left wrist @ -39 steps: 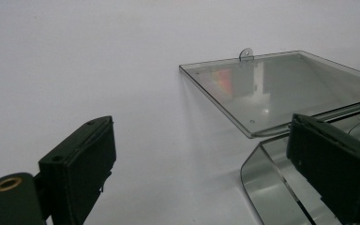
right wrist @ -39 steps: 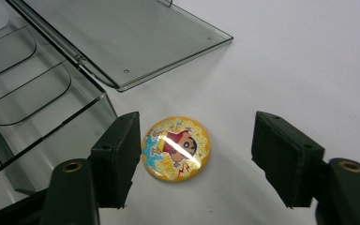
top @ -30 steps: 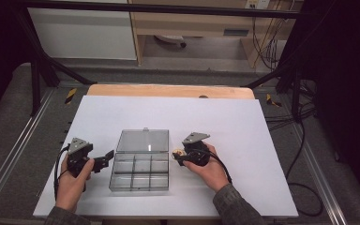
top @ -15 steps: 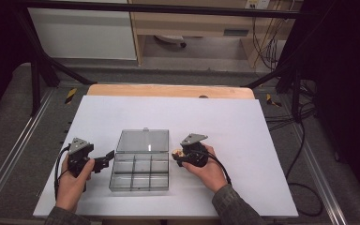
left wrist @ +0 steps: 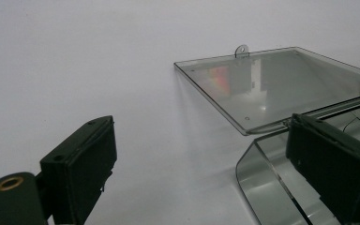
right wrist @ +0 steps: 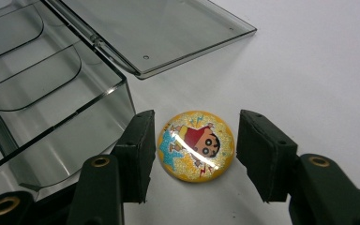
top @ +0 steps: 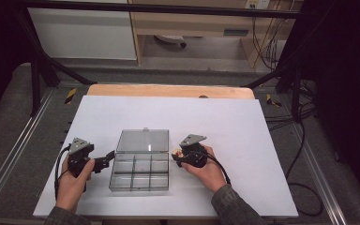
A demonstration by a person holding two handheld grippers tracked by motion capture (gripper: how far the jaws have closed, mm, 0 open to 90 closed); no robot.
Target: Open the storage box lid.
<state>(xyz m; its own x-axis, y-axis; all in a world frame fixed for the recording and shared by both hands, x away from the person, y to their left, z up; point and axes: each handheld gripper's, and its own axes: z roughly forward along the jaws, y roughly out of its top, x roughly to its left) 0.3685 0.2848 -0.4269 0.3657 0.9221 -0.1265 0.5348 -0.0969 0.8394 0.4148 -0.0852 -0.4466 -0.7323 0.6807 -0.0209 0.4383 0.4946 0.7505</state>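
Right gripper view has the round yellow cartoon badge (right wrist: 196,146) lying flat on the white bench (right wrist: 318,70), between the right gripper's (right wrist: 193,154) fingers; these have just been closing in but stand apart, a sliver of gap on each side of the badge. Just beside it sits the clear compartment box (right wrist: 51,93), its lid (right wrist: 168,28) laid open flat. From the high view the box (top: 139,171) sits between both hands, the right gripper (top: 178,156) at its right edge. The left gripper (left wrist: 201,154) has its fingers wide apart astride the box's near corner, clamped on nothing
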